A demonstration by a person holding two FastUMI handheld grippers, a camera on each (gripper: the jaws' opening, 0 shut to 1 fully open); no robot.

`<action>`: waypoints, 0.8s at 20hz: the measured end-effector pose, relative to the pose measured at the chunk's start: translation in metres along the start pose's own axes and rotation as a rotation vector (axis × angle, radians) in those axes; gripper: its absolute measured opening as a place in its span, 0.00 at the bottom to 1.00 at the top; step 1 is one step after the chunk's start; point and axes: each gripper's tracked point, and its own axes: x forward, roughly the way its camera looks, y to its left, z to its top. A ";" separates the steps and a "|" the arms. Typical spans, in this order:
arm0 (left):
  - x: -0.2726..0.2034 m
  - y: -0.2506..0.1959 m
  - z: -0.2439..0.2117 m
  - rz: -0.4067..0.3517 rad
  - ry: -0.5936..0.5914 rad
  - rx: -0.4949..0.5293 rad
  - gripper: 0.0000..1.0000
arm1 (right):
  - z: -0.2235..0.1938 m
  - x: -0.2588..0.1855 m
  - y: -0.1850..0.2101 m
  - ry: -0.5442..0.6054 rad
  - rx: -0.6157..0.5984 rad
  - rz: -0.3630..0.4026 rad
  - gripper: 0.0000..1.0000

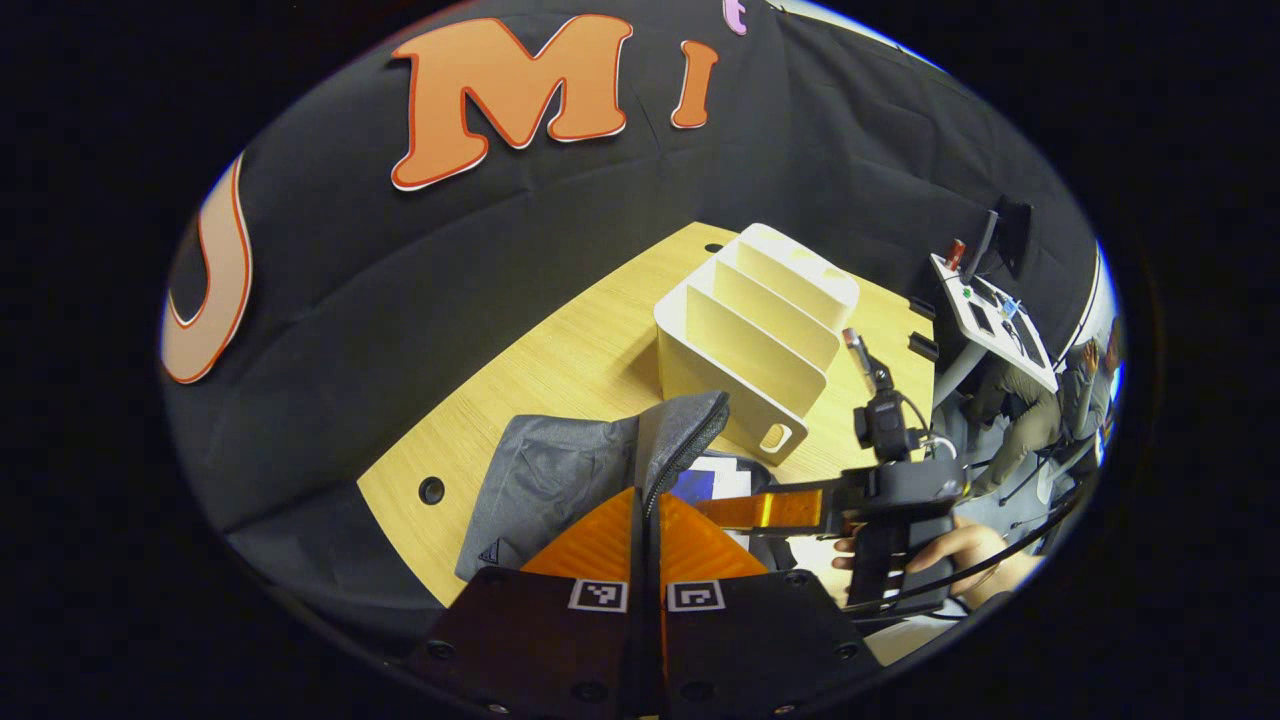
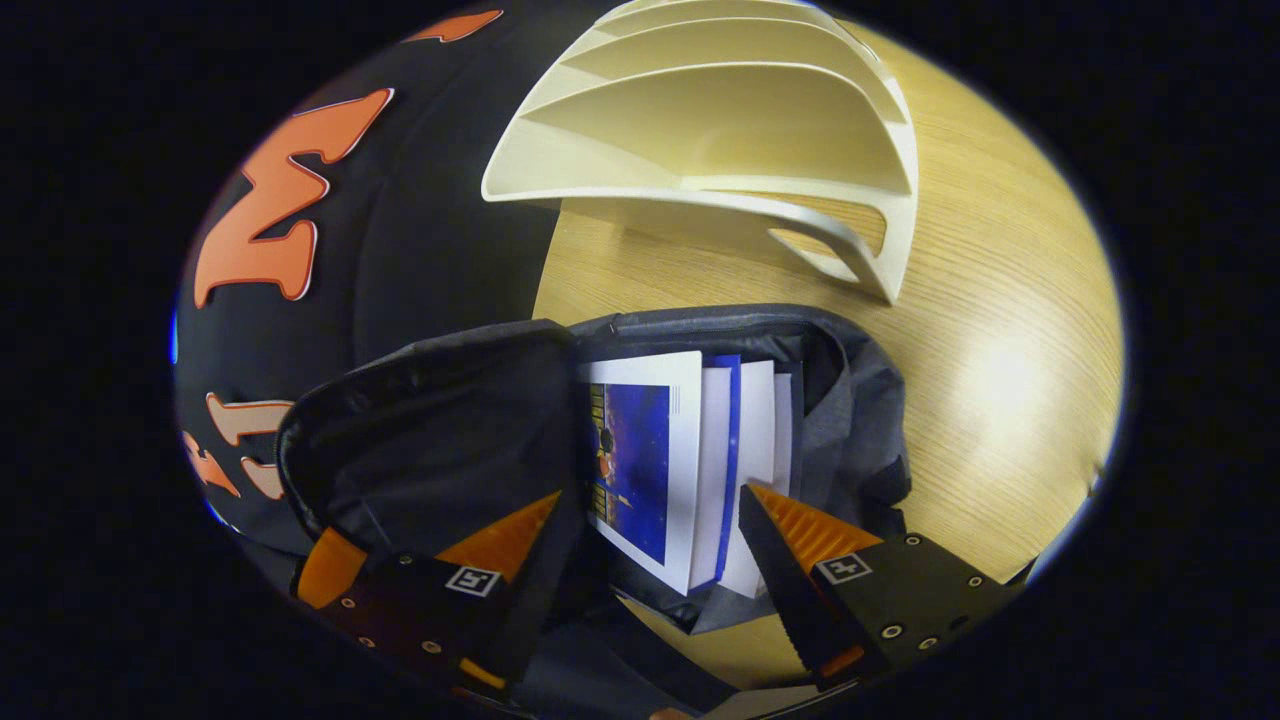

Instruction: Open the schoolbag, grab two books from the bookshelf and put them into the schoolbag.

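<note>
Left gripper (image 1: 646,500) pinched tight on the zip edge of the grey cloth schoolbag (image 1: 560,480), holding the flap up. Right gripper (image 2: 650,520) spread wide, hanging over the open mouth of the schoolbag, one finger on each side of the books. Nothing squeezed between its fingers.

Two thin books with white pages and a blue cover (image 2: 680,460) standing on edge inside the schoolbag, long side running away from the right gripper toward the far wall of the bag. Right between the spread fingers, so closest to the right gripper by far. Looks like both books are already in, so probably just pulling back out and letting the flap drop.

White plastic bookshelf with slanted slots (image 2: 720,130) just past the schoolbag, slots looking bare. Both sitting on a light wooden table (image 2: 1000,330), smooth and shiny. Black cloth wall behind the schoolbag. Off past the bookshelf, a desk with gear (image 1: 990,310) and a seated person (image 1: 1030,420).
</note>
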 end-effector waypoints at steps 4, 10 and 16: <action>0.004 -0.022 -0.017 -0.037 0.001 -0.056 0.01 | 0.021 -0.034 -0.024 -0.029 -0.040 -0.094 0.99; 0.015 -0.076 -0.050 -0.081 0.035 -0.247 0.07 | 0.072 -0.079 -0.045 -0.063 -0.113 -0.158 0.98; 0.036 -0.140 -0.067 -0.041 0.059 -0.477 0.81 | 0.124 -0.104 -0.068 0.014 -0.377 -0.225 0.99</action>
